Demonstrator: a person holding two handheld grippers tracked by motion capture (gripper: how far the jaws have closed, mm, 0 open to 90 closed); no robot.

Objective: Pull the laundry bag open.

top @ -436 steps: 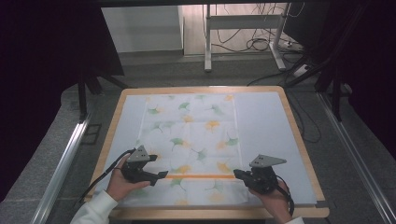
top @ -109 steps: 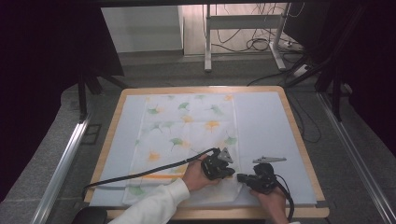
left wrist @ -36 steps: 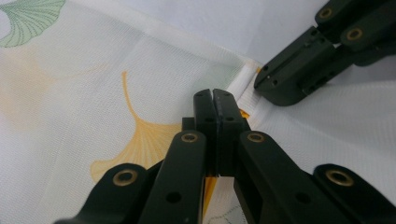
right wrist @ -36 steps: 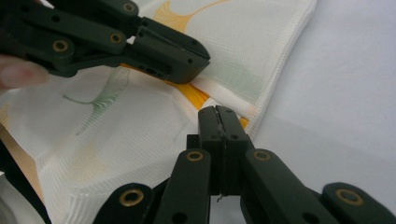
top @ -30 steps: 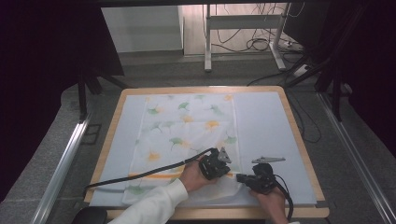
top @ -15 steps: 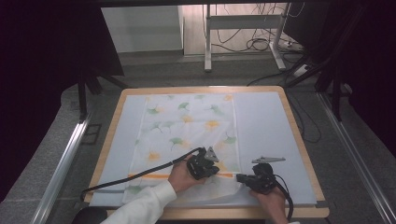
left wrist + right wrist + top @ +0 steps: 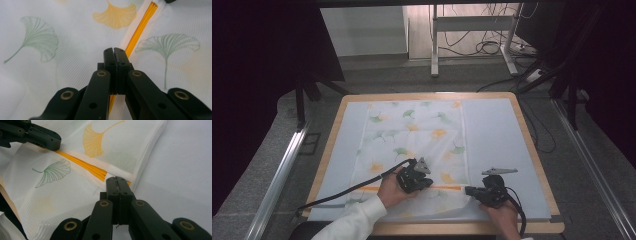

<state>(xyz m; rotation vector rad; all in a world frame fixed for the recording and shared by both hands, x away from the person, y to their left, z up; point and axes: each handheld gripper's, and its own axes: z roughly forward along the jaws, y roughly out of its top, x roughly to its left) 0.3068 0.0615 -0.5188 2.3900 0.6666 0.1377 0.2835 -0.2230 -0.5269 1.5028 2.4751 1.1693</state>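
Two closed grippers, left gripper [image 7: 428, 182] and right gripper [image 7: 469, 190], press the cloth [image 7: 412, 130].

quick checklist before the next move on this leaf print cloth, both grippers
1. Left gripper shut, jaws together: ok.
2. Right gripper shut: ok.
3. Left gripper tip beside the orange stripe: ok.
4. Right gripper tip at the cloth edge where the stripe ends: ok.
5. Cloth pinched in either gripper: cannot tell.
6. Cloth lying flat near the front edge of the table: not ok, a fold shows by the right gripper.
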